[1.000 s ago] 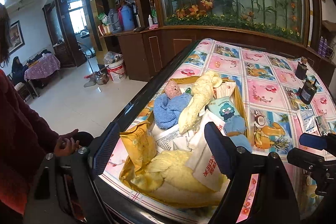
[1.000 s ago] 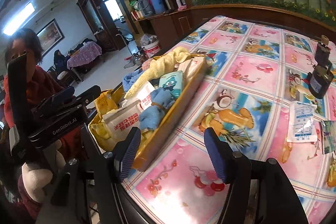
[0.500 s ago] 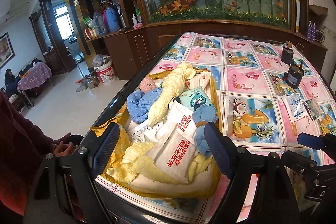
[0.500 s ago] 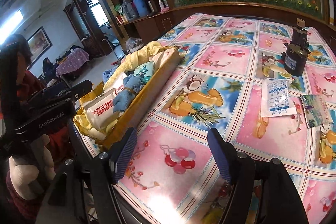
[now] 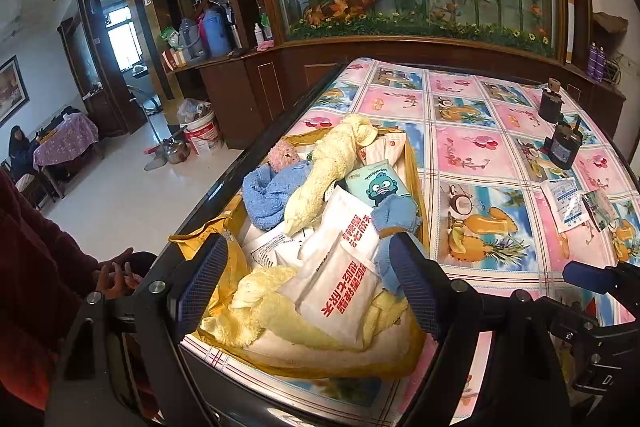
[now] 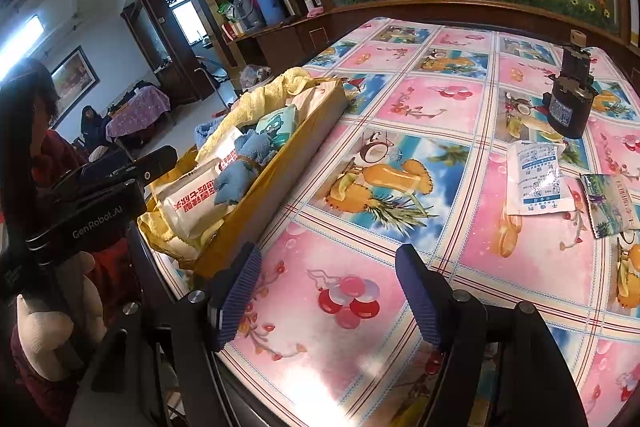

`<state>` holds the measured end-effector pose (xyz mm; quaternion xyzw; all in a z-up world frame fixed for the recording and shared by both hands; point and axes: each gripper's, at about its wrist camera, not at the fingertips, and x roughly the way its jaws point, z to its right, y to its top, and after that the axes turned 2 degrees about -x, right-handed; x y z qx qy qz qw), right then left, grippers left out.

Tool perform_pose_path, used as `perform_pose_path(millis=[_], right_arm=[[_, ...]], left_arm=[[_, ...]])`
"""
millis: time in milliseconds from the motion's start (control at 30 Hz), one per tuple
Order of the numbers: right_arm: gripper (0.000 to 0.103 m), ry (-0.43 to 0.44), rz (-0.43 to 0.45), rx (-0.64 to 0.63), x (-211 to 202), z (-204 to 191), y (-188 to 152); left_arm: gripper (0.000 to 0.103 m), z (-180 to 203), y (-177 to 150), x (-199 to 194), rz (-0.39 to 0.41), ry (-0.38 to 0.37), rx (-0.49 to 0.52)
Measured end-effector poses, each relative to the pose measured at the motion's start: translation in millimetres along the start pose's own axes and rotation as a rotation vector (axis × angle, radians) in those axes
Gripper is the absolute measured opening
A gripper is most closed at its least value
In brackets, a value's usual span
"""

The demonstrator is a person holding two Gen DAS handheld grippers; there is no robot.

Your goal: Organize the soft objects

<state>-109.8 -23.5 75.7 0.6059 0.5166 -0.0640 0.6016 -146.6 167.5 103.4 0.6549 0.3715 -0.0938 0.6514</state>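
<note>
Two grippers, both spread wide and empty. Left gripper (image 5: 308, 291) hovers at the near end of a yellow box (image 5: 414, 171) on the table's (image 6: 400, 99) left edge. Box contents, near to far: yellow towel (image 5: 256, 315), white packet with red print (image 5: 340, 279), blue cloth (image 5: 394, 217), teal cartoon packet (image 5: 376, 183), blue towel (image 5: 266, 195), long pale-yellow plush (image 5: 324, 175). Right gripper (image 6: 328, 301) hangs above bare tablecloth, beside the box. Farther right lie two sachets (image 6: 536, 179) and a dark canister (image 6: 570, 107).

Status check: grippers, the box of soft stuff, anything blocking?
Left gripper open, empty, over yellow box. Right gripper open, empty, above bare tablecloth. Box heaped with towels, packets. Nothing blocking.
</note>
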Motion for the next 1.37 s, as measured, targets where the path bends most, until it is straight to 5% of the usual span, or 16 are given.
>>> perform_pose_path(millis=[433, 567, 633, 733, 1033, 1200, 1367], right_arm=[[0.072, 0.001, -0.013, -0.008, 5, -6, -2], [0.072, -0.006, -0.007, -0.027, 3, -10, -2], [0.072, -0.008, 0.003, -0.042, 1, -13, -2], [0.072, -0.005, 0.013, -0.063, 0, -19, 0], [0.072, -0.025, 0.016, -0.169, 1, -47, -2], [0.078, -0.009, 0.013, -0.207, 8, -63, -3], [0.078, -0.001, -0.03, -0.196, 21, -64, -7]], left_arm=[[0.083, -6, -1, -2, 0.035, 0.014, -0.029], [0.087, -23, -2, -35, 0.23, 0.091, -0.129], [0.103, -33, -2, -55, 0.336, 0.066, -0.181], [0.103, -42, -4, -65, 0.417, -0.014, -0.216], [0.103, -43, 2, -21, 0.215, -0.054, -0.201], [0.103, -44, -7, -20, 0.192, -0.006, -0.213], [0.103, -45, -6, -5, 0.054, 0.015, -0.204]])
